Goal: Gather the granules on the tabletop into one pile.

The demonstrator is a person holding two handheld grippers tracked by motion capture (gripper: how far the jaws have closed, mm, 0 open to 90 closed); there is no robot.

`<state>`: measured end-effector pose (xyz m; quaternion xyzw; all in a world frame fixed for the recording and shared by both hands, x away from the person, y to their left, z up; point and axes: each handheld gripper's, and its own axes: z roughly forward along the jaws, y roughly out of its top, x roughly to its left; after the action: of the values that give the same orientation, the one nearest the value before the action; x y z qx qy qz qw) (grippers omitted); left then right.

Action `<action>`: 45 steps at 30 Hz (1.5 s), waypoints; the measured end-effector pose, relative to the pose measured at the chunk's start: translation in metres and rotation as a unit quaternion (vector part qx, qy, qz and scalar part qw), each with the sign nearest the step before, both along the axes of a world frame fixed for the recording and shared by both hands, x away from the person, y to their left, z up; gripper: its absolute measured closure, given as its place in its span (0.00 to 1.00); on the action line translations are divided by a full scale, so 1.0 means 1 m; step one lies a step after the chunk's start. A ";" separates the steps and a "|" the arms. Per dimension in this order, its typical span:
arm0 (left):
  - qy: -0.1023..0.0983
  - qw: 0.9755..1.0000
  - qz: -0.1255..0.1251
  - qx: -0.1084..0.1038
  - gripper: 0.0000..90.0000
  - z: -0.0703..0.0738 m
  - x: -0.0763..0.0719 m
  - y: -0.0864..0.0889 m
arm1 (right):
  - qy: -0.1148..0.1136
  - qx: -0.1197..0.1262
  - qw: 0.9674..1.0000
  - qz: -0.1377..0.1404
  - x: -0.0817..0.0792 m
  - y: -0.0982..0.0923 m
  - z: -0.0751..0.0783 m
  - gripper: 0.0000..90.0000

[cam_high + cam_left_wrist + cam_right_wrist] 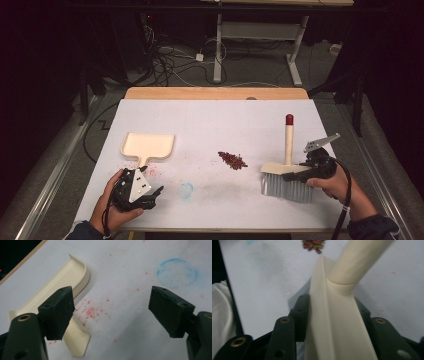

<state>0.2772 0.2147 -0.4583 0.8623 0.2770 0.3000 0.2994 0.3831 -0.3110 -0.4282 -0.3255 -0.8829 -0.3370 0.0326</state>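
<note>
The right hand (336, 184) comes in from the near right edge of the tabletop (215, 120), wrist low, with the right tongs (295, 175) pointing left across the surface. They sit around the cream back of the brush (287, 172), one jaw on each side; the right gripper view puts the jaws against that back, though whether the pads press hard is difficult to judge. The brush stands on its pale bristles at the right of the tabletop, its handle with a red tip slanting away to the far side. The left hand (117, 200) rests at the near left, holding the left tongs (156, 194) wide apart with nothing between them, just near the handle of the cream dustpan (148, 146). A small pile of red crumbs (232, 160) lies between dustpan and brush. The right gripper view cuts off the bristles, and one jaw covers part of the dustpan handle in the left gripper view.
</note>
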 end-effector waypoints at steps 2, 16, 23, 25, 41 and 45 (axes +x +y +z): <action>0.003 1.000 -0.002 0.002 0.22 -0.001 0.002 -0.002 | 0.007 0.000 1.000 -0.003 0.013 -0.003 -0.002 0.57; 0.008 1.000 -0.015 0.010 0.22 -0.003 0.003 -0.007 | -0.078 -0.106 0.981 -0.146 0.058 -0.004 -0.008 0.67; 0.007 1.000 -0.018 0.011 0.22 -0.002 0.002 -0.007 | -0.093 -0.119 0.974 -0.166 0.059 0.002 -0.018 0.69; 0.007 1.000 -0.018 0.010 0.22 -0.002 0.002 -0.007 | -0.094 -0.126 0.973 -0.168 0.058 0.003 -0.018 0.65; -0.014 1.000 -0.009 -0.010 0.22 0.003 0.001 -0.004 | -0.298 0.015 0.940 -0.163 -0.055 0.021 0.022 0.37; -0.016 1.000 -0.010 -0.010 0.22 0.003 0.000 -0.004 | -0.340 0.040 0.928 -0.146 -0.086 0.030 0.018 0.34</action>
<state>0.2769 0.2103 -0.4554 0.8571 0.2664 0.3077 0.3159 0.2970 -0.2808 -0.4102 -0.3152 -0.7695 -0.4632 -0.3065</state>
